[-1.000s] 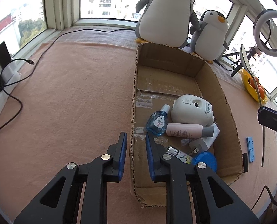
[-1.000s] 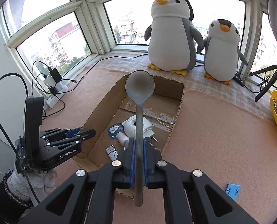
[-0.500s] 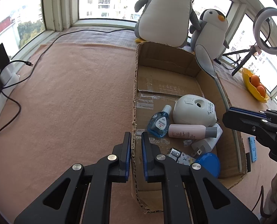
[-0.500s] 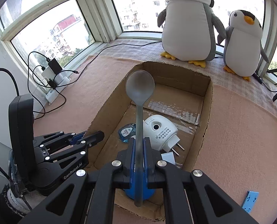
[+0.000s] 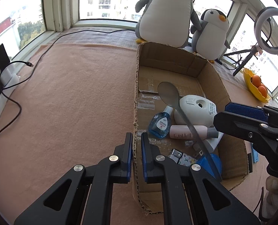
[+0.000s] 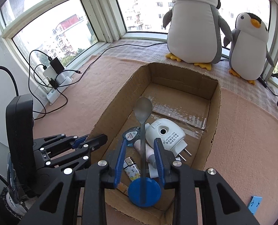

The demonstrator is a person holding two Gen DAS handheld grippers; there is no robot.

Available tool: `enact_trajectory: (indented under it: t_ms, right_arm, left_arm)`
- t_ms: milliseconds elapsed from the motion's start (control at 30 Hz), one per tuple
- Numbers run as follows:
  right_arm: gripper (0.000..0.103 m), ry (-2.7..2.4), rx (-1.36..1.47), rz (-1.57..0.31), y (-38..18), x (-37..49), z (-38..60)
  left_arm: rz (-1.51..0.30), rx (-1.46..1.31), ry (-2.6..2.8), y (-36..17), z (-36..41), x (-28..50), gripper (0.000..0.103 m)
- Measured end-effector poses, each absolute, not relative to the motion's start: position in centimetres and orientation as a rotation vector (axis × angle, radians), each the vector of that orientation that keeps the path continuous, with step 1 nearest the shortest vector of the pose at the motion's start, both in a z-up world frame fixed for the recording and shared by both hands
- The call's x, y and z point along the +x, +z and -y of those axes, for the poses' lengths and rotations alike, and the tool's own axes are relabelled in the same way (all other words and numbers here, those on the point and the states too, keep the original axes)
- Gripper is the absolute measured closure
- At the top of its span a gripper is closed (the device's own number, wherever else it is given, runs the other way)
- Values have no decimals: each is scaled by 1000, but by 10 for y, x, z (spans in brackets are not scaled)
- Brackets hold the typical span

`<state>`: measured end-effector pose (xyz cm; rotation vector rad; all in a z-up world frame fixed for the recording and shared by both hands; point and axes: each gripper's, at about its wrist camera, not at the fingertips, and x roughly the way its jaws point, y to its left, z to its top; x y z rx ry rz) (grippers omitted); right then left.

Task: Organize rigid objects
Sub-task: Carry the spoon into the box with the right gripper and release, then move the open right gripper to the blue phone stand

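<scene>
Your right gripper [image 6: 140, 161] is opening, pads clear of the spoon [image 6: 143, 123], which leans over clutter inside the box [image 6: 216, 116]; it may slide. Your left gripper [image 5: 136, 150] pinches the box's left wall.

Pink blanket [image 5: 73, 103], cardboard box [image 5: 221, 93], two plush penguins [image 6: 193, 22], power strip [image 6: 58, 86], cables [image 5: 45, 46]

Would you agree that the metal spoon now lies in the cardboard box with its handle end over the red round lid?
Not quite: the round lid under the handle end of the metal spoon is blue, not red, as the right wrist view shows. The spoon does lie in the cardboard box.
</scene>
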<state>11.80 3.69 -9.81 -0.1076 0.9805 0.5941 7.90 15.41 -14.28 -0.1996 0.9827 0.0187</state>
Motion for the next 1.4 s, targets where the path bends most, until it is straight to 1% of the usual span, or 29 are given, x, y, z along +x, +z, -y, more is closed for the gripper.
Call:
enact_trajectory:
  t_ms: [33, 333, 667, 800, 833, 900, 1000, 1033, 1067, 1167, 1333, 1400]
  right_arm:
    - [47, 592, -104, -970, -96, 117, -35]
    - [47, 562, -55, -944, -88, 114, -11]
    - [46, 509, -14, -894, -78, 99, 39]
    - [37, 449, -11, -875, -74, 94, 66]
    - [37, 440, -10, -874, -74, 92, 72]
    - [37, 402, -21, -870, -72, 90, 85]
    - [37, 357, -27, -880, -74, 87, 104]
    - [37, 348, -23, -886, -75, 86, 109]
    - [37, 336, -19, -893, -76, 86, 115]
    - [37, 309, -2, -902, -80, 83, 130]
    - [37, 283, 14, -915, -84, 79, 149]
    - [37, 279, 15, -920, -86, 77, 154]
  left_arm:
    - [-983, -198, 19, -143, -154, 79, 95]
    - [-987, -189, 21, -143, -154, 79, 95]
    - [-999, -169, 24, -142, -151, 79, 95]
    - [-998, -163, 33, -140, -152, 78, 95]
    - [-999, -160, 34, -140, -151, 78, 94]
    - [-1001, -152, 35, -139, -150, 77, 84]
    - [-997, -141, 47, -137, -149, 76, 74]
    - [-996, -136, 52, -136, -149, 76, 67]
    - [-997, -129, 57, -135, -149, 75, 58]
    - [-990, -107, 71, -132, -147, 74, 44]
    - [-983, -87, 82, -125, -146, 70, 39]
    - [-984, -80, 89, -123, -145, 68, 39]
